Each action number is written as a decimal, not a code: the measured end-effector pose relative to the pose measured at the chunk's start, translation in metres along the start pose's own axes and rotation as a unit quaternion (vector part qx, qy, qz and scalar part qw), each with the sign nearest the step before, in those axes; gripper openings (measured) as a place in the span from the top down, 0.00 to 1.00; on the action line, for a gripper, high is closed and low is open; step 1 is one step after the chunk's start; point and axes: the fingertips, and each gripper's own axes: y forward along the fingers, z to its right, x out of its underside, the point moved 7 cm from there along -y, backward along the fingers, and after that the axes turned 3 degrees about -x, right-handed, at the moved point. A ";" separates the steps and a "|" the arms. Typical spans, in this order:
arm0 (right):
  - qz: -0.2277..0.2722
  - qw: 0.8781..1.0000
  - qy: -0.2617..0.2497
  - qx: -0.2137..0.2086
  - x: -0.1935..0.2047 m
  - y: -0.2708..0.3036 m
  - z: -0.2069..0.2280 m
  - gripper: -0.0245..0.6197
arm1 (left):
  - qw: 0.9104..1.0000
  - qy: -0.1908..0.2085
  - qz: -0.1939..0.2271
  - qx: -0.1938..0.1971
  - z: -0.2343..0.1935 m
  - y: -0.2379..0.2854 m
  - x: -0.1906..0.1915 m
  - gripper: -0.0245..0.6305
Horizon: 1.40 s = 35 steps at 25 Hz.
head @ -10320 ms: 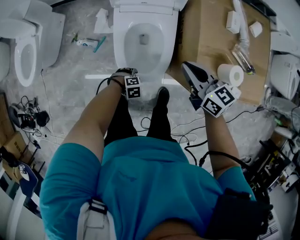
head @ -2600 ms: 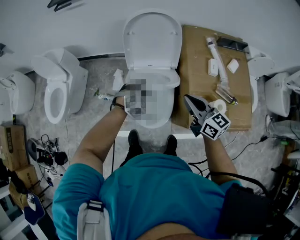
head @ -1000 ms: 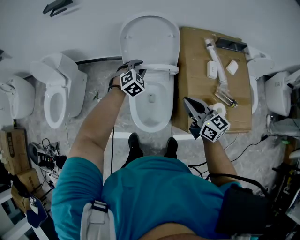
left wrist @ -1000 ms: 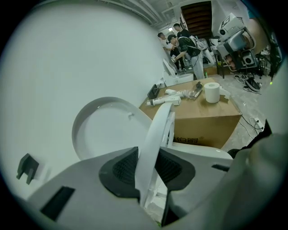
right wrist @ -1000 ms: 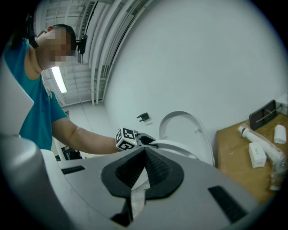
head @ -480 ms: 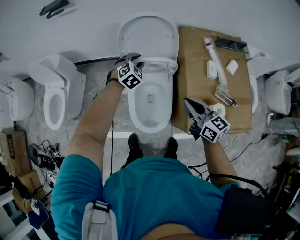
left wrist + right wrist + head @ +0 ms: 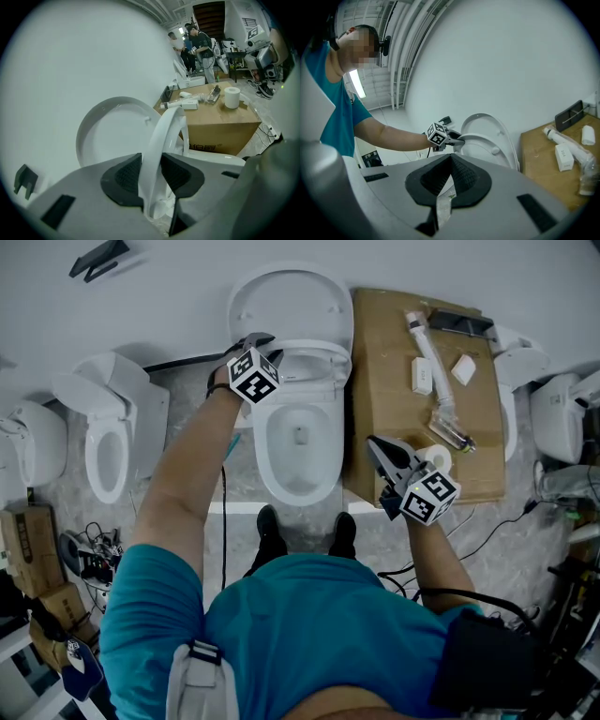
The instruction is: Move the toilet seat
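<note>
I find the left gripper (image 7: 265, 341) at the left edge of the toilet seat (image 7: 328, 352). The seat stands part-raised between the bowl (image 7: 323, 465) below it and the upright lid (image 7: 292, 298) beyond. The jaws have just been opening, with the seat's edge between them. The right gripper (image 7: 375, 448) hangs apart from the toilet, before the cardboard box (image 7: 394, 352), with a paper roll (image 7: 439, 456) just beside it.

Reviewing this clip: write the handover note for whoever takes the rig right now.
Left gripper: toilet seat between its pads, which look to touch it; jaws have just been opening.
Right gripper: shut, empty, near the cardboard box.
Things: lid up against the wall; seat tilted up off the bowl, apart from the lid.
Done: seat mostly raised.
Left: probably tip it back onto the lid, then release.
</note>
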 end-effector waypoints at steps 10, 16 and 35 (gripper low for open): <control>-0.001 1.000 -0.001 0.002 0.000 0.002 0.008 0.97 | 1.000 -0.004 -0.001 0.002 -0.016 0.012 -0.002 0.76; -0.001 1.000 0.005 0.005 0.000 0.003 0.012 0.97 | 1.000 -0.005 0.001 0.006 -0.026 0.019 -0.003 0.76; 0.000 1.000 0.019 0.017 0.005 0.004 0.026 0.97 | 1.000 -0.014 -0.008 0.011 -0.058 0.049 -0.008 0.75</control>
